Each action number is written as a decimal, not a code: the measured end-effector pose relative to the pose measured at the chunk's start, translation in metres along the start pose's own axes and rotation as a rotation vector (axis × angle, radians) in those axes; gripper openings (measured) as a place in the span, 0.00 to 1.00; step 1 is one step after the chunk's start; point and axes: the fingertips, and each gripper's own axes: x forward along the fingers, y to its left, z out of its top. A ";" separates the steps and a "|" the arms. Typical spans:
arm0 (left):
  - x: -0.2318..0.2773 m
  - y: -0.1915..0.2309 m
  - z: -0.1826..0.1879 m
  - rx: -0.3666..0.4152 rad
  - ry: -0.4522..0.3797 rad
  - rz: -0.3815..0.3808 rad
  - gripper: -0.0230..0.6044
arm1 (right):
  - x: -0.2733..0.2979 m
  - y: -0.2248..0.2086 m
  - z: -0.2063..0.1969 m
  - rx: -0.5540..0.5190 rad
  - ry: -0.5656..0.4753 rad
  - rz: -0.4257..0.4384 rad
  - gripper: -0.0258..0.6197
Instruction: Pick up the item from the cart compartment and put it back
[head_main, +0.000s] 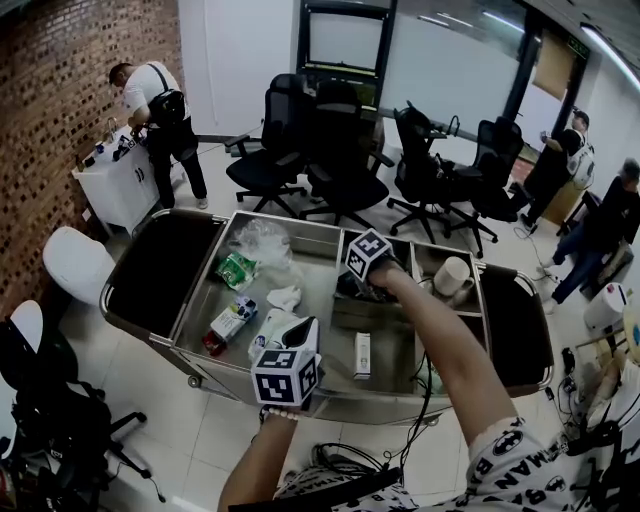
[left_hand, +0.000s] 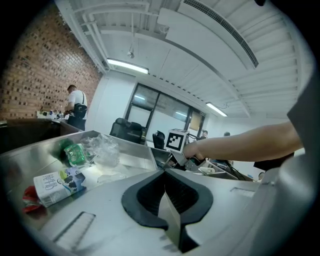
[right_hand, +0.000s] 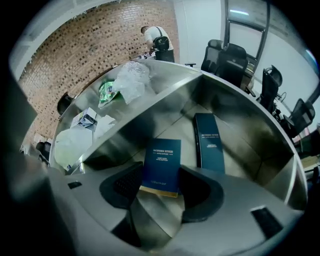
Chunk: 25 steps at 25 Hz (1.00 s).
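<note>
Right gripper (right_hand: 160, 181) of mine reaches down into the cart compartment (right_hand: 250, 150), jaws spread wide to straddle the dark blue box (right_hand: 161, 161) lying on its floor beside a second box (right_hand: 207, 140). I judge the pads aren't squeezing it. My left gripper (left_hand: 167, 197) hangs closed and empty, kept clear.

Bright, even office light from ceiling strip lights (left_hand: 127, 65). Heavy fisheye, black vignette at corners (gripper views worst). Steel cart (right_hand: 240, 145) throws soft glare, compartment floor sits in shadow. Closest foreground soft, out of focus.
</note>
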 end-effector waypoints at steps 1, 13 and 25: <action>-0.001 0.002 0.000 -0.003 -0.003 0.004 0.04 | 0.002 -0.001 0.001 0.002 0.003 -0.002 0.42; -0.015 0.012 -0.001 -0.012 -0.020 0.026 0.04 | -0.002 -0.010 0.006 0.000 -0.033 -0.045 0.49; -0.038 -0.010 -0.002 0.008 -0.078 -0.058 0.04 | -0.140 0.033 0.004 0.025 -0.539 -0.001 0.11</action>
